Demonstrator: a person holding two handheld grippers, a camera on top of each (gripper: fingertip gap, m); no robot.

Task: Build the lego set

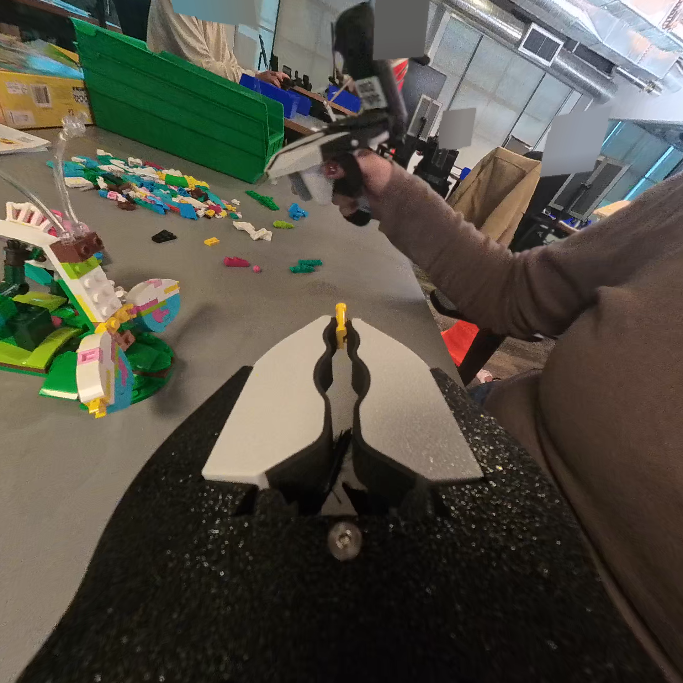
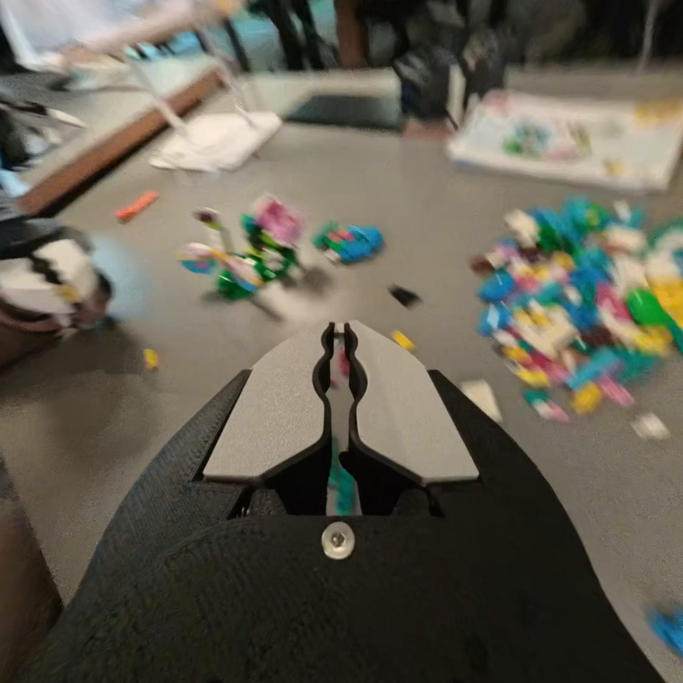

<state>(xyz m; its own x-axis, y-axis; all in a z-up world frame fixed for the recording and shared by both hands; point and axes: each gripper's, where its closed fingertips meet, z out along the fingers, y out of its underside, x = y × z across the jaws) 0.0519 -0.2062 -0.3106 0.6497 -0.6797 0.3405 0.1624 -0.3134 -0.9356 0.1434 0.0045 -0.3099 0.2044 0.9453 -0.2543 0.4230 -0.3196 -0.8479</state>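
My left gripper is shut on a small yellow piece that sticks up between its tips, above the grey table. The part-built model, green base with white, pink and blue wings, stands to its left; it also shows blurred in the right wrist view. My right gripper is held high over the table, jaws nearly together, with a small pale piece at its tips. It shows in the left wrist view in a hand. The left gripper shows blurred at the left edge of the right wrist view.
A pile of loose bricks lies mid-table, also in the right wrist view, with strays around it. A green bin and a yellow box stand behind. A blue sub-build and an instruction booklet lie farther off. Left tips to right tips: about 20 centimetres. The left gripper is farther from the blue sub-build, some 25 centimetres, than the right, some 15 centimetres.
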